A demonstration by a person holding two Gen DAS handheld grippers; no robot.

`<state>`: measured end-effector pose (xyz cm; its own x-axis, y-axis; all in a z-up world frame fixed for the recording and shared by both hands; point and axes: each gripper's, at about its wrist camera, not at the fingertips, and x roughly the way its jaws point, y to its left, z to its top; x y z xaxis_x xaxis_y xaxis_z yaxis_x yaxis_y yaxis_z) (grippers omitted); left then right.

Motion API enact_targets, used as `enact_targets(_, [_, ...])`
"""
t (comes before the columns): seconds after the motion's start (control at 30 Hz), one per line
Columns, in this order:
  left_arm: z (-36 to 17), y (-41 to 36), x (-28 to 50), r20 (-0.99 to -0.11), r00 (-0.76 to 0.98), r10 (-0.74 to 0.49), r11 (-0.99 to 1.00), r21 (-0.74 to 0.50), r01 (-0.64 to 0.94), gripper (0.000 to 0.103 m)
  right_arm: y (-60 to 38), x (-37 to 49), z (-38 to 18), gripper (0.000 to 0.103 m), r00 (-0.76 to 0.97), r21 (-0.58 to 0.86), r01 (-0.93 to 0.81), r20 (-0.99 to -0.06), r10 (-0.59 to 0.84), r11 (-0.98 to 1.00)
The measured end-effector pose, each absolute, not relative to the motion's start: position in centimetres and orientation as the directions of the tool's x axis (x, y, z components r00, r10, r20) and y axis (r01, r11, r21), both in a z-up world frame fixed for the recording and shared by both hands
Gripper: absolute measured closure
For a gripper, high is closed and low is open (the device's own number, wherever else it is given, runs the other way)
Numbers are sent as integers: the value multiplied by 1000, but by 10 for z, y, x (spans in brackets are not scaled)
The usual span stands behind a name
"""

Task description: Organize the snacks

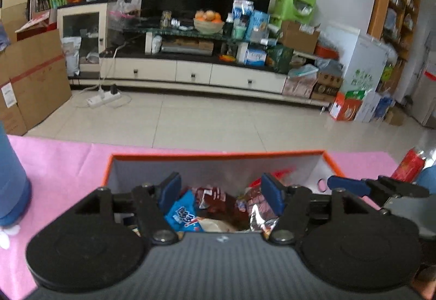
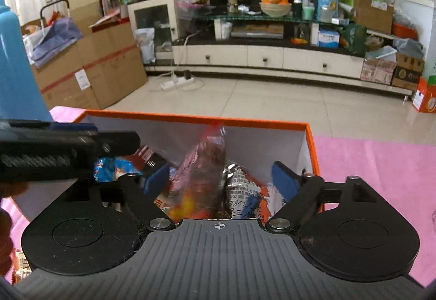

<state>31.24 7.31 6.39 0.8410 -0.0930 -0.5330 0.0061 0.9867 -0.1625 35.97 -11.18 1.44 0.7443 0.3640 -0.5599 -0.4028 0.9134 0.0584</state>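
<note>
Snack packets fill an orange-rimmed box (image 1: 218, 155) with white inner walls, standing on a pink-covered surface (image 1: 62, 164).

Left hand-held gripper (image 1: 220, 192) hangs over the near side of the box, jaws spread, nothing between the blue pads (image 1: 170, 191). Directly below and ahead of it lie a blue packet (image 1: 182, 215) with white lettering, a dark red-brown packet (image 1: 215, 200) and a silver foil packet (image 1: 260, 218). None touches the pads.

Right hand-held gripper (image 2: 220, 181) hangs over the same box just beside the left one, jaws also spread wide. A clear wrapper with reddish contents (image 2: 204, 161) stands up tall between the pads, seemingly free of both, though blur makes that hard to confirm. Beside it, a silver-and-orange packet (image 2: 245, 191) carries printed characters and a string of digits, too smeared to read. From this side the left hand-held gripper crosses the upper left of the box.

No brand name legible on any packet.

A red can (image 1: 410, 165) stands on the surface right of the box; a blue container (image 1: 12, 183) stands to the left. Beyond the surface lie a tiled floor (image 1: 218, 120) and a TV cabinet (image 1: 190, 72).
</note>
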Motion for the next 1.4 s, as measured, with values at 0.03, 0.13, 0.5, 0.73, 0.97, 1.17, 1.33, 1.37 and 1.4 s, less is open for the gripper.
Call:
enact_targets(0.03, [70, 72, 304, -524, 848, -85, 987, -158, 2, 37, -112, 355, 18, 27, 752, 50, -400, -552, 359, 915])
enact_targets(0.13, [83, 74, 274, -502, 861, -87, 986, -164, 4, 33, -117, 337, 31, 23, 763, 51, -398, -536, 361, 916])
enact_targets(0.5, [28, 79, 156, -611, 791, -20, 984, -152, -92, 1, -164, 217, 16, 10, 751, 77, -370, -561, 347, 926])
enact_targets(0.73, [-19, 53, 83, -717, 693, -70, 976, -194, -102, 1, -202, 164, -12, 9, 698, 132, -348, -625, 351, 928])
enact_targets(0.97, [-26, 3, 85, -732, 670, -123, 984, -179, -15, 1, -258, 171, -1, 9, 744, 298, -211, -569, 350, 931])
enact_targets(1.17, [-34, -36, 129, -739, 652, -170, 981, -192, 38, 43, -305, 178, 1, 8, 767, 465, -98, -528, 364, 880])
enact_targets(1.33, [-36, -80, 131, -743, 632, -220, 975, -189, 117, 48, -331, 183, -4, 8, 778, 540, -34, -514, 362, 841])
enact_targets(1.37, [-36, -91, 128, -744, 627, -230, 973, -184, 139, 48, -334, 184, -5, 8, 779, 556, -26, -510, 366, 831])
enact_targets(1.4, [-37, -100, 127, -744, 625, -236, 972, -179, 155, 48, -337, 184, -6, 8, 779, 572, -21, -504, 372, 820])
